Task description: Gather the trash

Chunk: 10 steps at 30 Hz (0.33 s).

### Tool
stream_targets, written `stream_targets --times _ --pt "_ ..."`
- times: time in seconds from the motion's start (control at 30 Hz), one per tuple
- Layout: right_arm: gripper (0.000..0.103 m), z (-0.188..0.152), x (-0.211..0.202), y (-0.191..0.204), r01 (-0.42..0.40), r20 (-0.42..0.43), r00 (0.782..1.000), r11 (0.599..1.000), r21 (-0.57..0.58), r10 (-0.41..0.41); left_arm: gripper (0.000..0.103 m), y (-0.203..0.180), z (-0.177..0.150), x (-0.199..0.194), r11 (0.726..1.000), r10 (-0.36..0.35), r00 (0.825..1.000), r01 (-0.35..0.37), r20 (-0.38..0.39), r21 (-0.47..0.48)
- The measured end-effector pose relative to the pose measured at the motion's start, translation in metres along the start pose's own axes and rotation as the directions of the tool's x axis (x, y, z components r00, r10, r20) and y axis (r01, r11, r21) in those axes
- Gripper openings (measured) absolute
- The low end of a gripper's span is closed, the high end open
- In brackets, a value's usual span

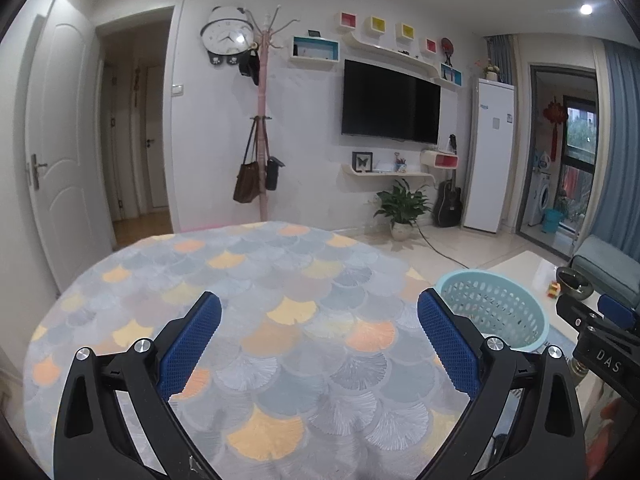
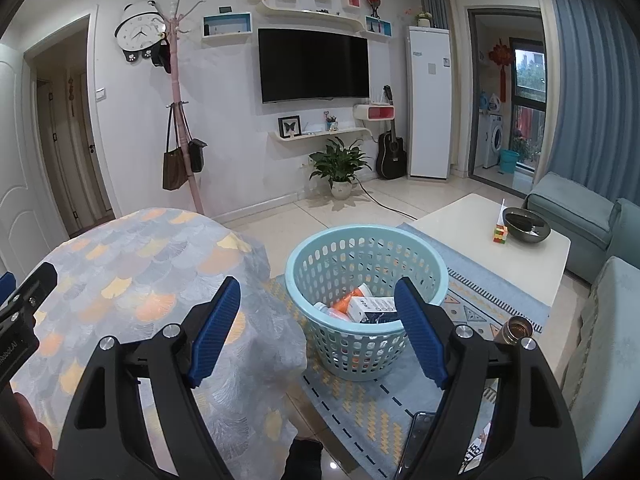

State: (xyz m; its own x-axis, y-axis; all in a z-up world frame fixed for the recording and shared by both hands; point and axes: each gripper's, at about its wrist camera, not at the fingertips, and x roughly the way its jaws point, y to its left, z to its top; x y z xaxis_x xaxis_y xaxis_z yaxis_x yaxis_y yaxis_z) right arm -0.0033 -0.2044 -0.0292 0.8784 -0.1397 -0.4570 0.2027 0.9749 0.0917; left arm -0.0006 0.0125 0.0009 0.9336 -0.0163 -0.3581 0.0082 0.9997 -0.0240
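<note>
Living room, round bench (image 1: pixel 248 280) w/ scale-pattern cloth, top showed no trash. Blue basket (image 2: pixel 320 248) on floor rug beside bench, already held several pcs trash (image 2: pixel 370 306) — cartons, orange wrapper. Left gripper (image 1: pixel 318 344) & right gripper (image 2: pixel 318 330): jaws spread wide, nothing held. Judged collection near done; remaining trash, if any, not visible.

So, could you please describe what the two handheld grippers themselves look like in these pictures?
Both look alike. The left gripper and the right gripper each have two black, angular arms with triangular cut-outs and round silver bolt heads at the pivots. Their fingers carry long blue pads with a fine ribbed texture. White lettering marks the black body of each gripper where the other camera catches it. No cables or sleeves show.
</note>
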Motion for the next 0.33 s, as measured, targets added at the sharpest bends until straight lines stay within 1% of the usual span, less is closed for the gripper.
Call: stream_targets --times 0.1,0.23,0.33 --pt "0.075 0.001 -0.003 0.001 -0.005 0.002 1.0 1.0 -0.007 0.005 0.096 0.0 0.001 -0.003 1.0 0.008 1.0 -0.008 -0.001 0.008" --pt "0.075 0.002 -0.005 0.003 -0.009 0.005 1.0 1.0 -0.008 0.009 0.096 0.006 0.003 -0.003 1.0 -0.018 0.999 0.017 -0.032 -0.012" --pt "0.075 0.004 -0.006 0.006 -0.012 0.008 1.0 1.0 -0.015 0.013 0.096 0.011 0.003 -0.003 1.0 -0.007 0.999 0.006 -0.04 -0.016"
